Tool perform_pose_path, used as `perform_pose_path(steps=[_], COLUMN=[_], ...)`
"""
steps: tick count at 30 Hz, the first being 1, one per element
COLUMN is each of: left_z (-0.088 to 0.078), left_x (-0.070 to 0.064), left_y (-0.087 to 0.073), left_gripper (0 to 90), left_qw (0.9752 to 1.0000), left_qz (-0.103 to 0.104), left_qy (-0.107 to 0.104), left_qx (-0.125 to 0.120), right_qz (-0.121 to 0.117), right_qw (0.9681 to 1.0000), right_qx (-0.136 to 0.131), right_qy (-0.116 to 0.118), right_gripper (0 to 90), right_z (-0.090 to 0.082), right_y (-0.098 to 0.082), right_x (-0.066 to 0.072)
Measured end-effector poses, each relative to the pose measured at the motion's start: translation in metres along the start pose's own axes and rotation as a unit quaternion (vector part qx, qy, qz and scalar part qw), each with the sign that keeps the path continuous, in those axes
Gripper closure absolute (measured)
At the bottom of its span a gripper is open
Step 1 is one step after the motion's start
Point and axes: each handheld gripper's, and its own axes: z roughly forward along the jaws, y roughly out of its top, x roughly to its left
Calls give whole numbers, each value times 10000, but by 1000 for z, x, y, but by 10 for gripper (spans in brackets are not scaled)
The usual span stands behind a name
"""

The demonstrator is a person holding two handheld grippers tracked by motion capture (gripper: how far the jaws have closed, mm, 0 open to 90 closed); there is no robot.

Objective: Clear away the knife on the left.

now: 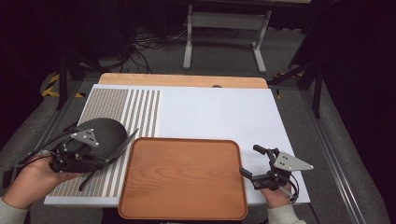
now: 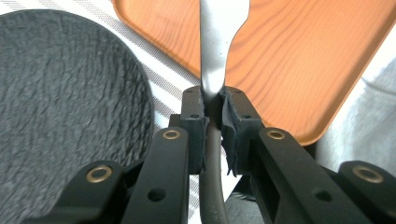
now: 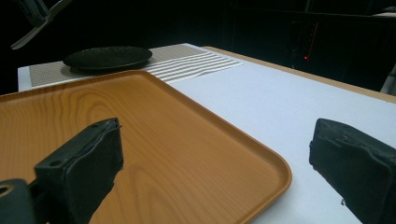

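While my left gripper [image 2: 212, 105] clamps the knife [image 2: 217, 56], right gripper [image 3: 210, 163] gaping idle, I judge placement on the tray [image 1: 182, 205] comes next.

Ahead of my left claw [image 2: 212, 109] the wooden tray [image 2: 299, 56] lies flat and bare, so I can pass over it. The dark plate [image 2: 70, 102] sits just beside my claw. Beyond my right claw [image 3: 215, 158], the white counter [image 3: 289, 107] is open.
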Motion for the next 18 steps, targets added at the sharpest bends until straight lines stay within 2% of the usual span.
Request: perform_pose_path(steps=[6, 11, 18], left_z=[11, 20, 36], left_x=[-7, -14, -25], left_y=[8, 14, 18], left_gripper=[801, 800, 800], left_qw=[9999, 9995, 9981], left_qz=[-76, -236, -378], left_qy=[-94, -147, -372], left_qx=[-98, -140, -308], right_qz=[-3, -19, -14], right_qw=[10000, 10000, 10000], right_qx=[4, -3, -9], right_qy=[-4, -12, 6], right_gripper=[32, 32, 32], right_z=[-1, -1, -1], right_y=[0, 0, 0], right_x=[0, 0, 0])
